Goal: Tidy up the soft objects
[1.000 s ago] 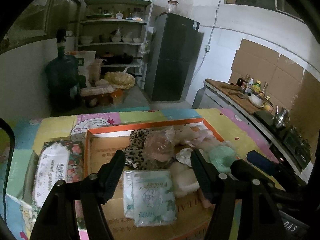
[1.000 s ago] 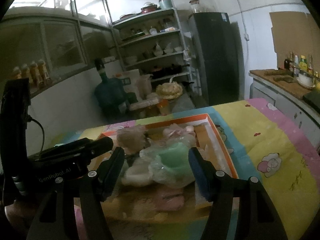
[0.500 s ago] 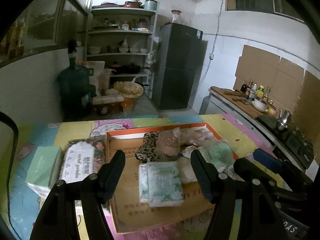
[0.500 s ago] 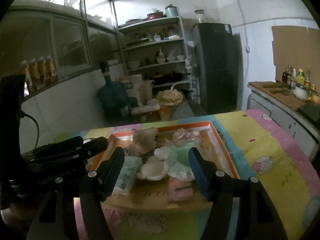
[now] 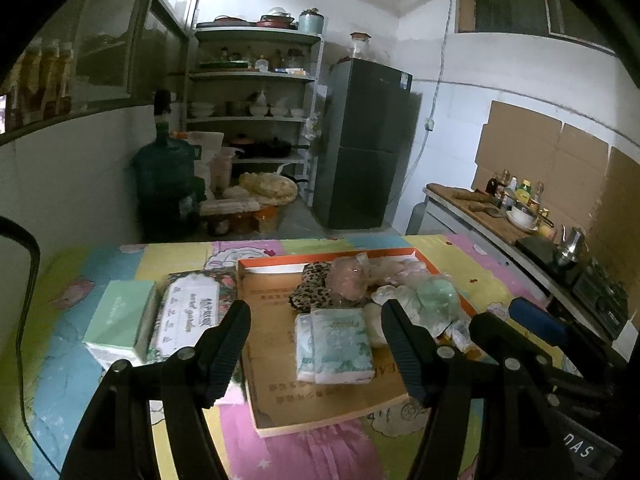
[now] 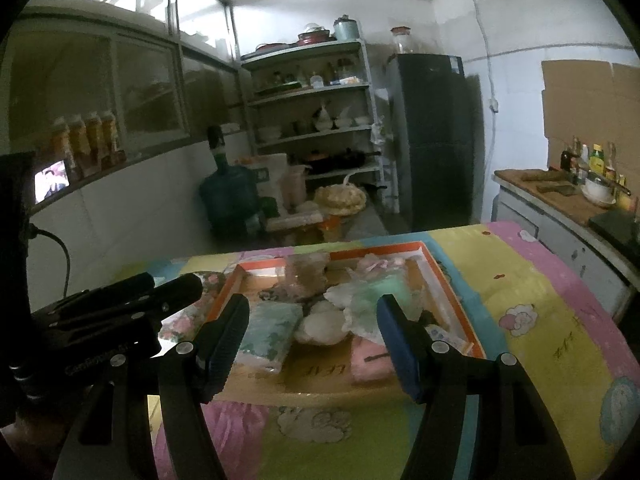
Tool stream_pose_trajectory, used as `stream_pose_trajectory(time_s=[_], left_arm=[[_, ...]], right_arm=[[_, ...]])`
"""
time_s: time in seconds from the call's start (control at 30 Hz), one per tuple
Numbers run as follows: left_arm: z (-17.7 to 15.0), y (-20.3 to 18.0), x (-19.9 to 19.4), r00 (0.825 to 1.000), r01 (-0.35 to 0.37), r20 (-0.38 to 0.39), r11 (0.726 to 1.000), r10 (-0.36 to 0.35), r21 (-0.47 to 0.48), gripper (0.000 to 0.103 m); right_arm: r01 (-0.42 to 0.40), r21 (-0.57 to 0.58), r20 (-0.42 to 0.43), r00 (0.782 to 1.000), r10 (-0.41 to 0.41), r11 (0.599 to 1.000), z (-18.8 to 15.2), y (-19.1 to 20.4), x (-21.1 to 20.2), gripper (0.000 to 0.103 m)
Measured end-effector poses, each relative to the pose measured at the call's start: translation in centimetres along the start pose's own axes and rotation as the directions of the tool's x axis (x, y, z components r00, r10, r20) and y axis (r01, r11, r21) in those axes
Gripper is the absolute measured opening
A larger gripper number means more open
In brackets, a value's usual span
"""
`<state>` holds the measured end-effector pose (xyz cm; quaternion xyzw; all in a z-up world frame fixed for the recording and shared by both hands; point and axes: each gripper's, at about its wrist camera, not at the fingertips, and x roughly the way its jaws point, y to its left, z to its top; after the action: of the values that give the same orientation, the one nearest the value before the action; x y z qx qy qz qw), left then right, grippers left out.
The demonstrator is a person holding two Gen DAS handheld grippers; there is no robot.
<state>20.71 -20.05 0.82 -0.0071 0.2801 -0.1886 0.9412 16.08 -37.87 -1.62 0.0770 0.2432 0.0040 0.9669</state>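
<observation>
In the tray (image 5: 320,426), tissue pack (image 5: 334,346) lengthwise.

Bagged soft items (image 5: 434,300) heaped in orange-rimmed tray (image 5: 320,426)

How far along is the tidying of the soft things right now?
Looks done: soft packs, including the tissue pack and the green bundle, lie in the orange-rimmed box. In hand: nothing; left tool and right tool are open. Left: two tissue boxes beside it.

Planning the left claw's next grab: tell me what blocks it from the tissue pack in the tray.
Nothing visible does. The left claw hangs open with the tissue pack framed between its fingers, lying on the bare floor of the cardboard tray.
</observation>
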Motion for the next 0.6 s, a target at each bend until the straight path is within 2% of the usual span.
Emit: stream_pose_trajectory(time_s=[0.37,0.6], left_arm=[[-0.9,1.2,-4.0,0.997,-0.047,0.059,0.999,0.048,-0.019,0.067],[-2.4,2.1,-6.8,0.986,-0.133,0.099,0.990,0.137,-0.037,0.067]], right_arm=[[0.014,-0.028,0.013,1.000,-0.013,1.000,-0.6,2.5,-2.3,0.068],[0.045,-0.027,0.031,0.999,-0.044,0.999,-1.3,3.9,-3.7,0.068]])
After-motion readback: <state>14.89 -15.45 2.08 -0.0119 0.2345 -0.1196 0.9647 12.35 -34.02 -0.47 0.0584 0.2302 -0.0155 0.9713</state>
